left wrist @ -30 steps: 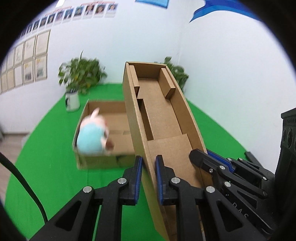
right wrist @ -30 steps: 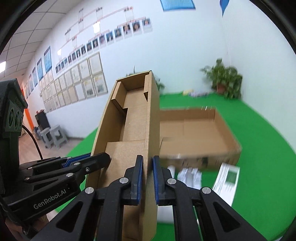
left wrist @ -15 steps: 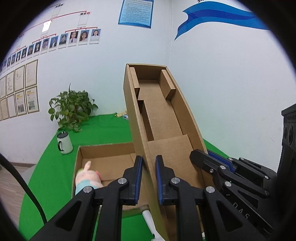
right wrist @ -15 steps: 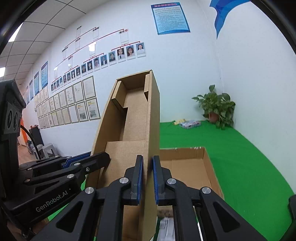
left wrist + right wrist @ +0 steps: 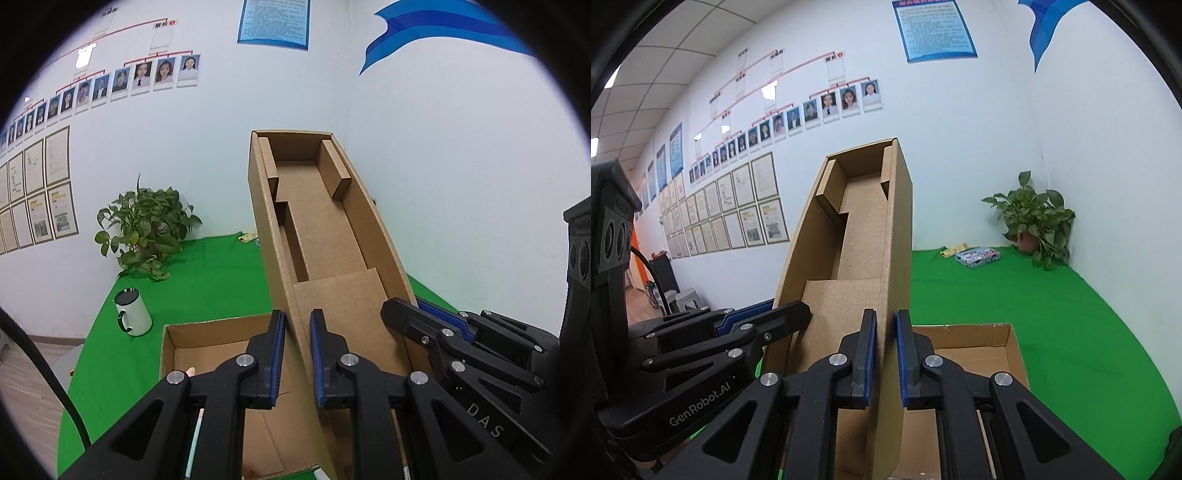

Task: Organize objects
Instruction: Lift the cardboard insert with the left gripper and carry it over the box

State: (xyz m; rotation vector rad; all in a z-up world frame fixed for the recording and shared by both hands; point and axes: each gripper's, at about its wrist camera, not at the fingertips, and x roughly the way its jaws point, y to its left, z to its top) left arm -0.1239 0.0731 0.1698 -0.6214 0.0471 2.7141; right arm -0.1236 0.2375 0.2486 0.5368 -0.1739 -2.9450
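Both grippers hold a long empty cardboard box lid (image 5: pixel 325 236), raised and tilted up toward the wall. My left gripper (image 5: pixel 297 354) is shut on its left side wall. My right gripper (image 5: pixel 885 354) is shut on its right side wall (image 5: pixel 895 258). Below it an open cardboard box (image 5: pixel 221 332) sits on the green cloth; it also shows in the right wrist view (image 5: pixel 982 343). A pink tip of a plush toy (image 5: pixel 190 371) peeks out behind my left gripper. Each gripper shows in the other's view.
A white mug (image 5: pixel 132 312) and a potted plant (image 5: pixel 147 229) stand on the green table (image 5: pixel 207 280) at the back left. A second plant (image 5: pixel 1034 218), a small colourful box (image 5: pixel 977 255) and a snack packet (image 5: pixel 955 249) lie by the far wall.
Both grippers have lifted and tilted the lid upward. The open box and plush toy have slid down toward the bottom of both views.
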